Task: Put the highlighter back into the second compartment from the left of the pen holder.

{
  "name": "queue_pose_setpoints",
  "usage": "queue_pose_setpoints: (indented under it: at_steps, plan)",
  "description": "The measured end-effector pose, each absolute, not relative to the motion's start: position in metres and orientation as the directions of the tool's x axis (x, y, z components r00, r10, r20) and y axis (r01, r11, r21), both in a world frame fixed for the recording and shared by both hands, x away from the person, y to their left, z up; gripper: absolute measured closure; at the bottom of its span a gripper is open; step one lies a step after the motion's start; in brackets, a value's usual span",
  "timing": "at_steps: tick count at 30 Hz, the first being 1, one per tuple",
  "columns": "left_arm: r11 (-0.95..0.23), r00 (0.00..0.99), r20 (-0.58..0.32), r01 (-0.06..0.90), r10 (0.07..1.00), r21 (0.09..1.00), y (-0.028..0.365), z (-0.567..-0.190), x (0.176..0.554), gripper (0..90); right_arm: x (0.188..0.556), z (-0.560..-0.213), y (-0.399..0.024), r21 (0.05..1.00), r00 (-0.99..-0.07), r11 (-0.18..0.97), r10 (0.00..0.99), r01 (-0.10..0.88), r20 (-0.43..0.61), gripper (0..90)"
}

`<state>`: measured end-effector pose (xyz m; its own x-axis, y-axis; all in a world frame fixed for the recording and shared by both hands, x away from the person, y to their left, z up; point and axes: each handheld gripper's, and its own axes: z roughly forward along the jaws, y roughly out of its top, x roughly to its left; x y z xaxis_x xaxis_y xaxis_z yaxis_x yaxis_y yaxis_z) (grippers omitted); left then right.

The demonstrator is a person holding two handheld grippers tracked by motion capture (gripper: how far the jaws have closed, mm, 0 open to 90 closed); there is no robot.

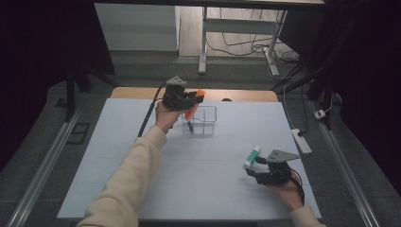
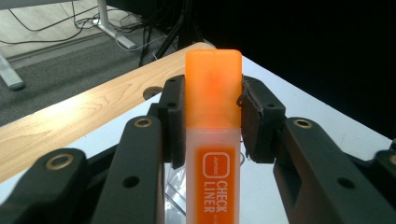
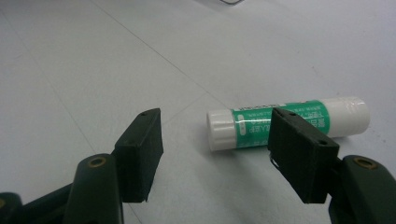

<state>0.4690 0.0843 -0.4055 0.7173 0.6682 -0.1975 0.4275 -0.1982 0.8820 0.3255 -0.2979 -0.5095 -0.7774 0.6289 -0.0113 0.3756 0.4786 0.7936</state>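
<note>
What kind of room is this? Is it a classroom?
Probably a lab or workshop, not a classroom. A white table stands alone on grey carpet, with cables tangled on the floor behind it and a power strip beside it. A person works with the left gripper, holding an orange highlighter.

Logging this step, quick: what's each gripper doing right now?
Left gripper: closed on the orange highlighter.
Right gripper: open, holding nothing; the glue stick lies just beyond it.
</note>
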Motion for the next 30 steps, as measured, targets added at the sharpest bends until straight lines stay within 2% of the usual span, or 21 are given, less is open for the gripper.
queue_pose_setpoints:
  at_steps: [30]
  plan:
    - [-0.206, 0.722, -0.193, 0.426, 0.665, 0.881, 0.058, -0.418, 0.509, 64.0, 0.327, -0.511, -0.299, 0.788, -0.778, 0.481, 0.629, 0.385, -0.004, 34.5]
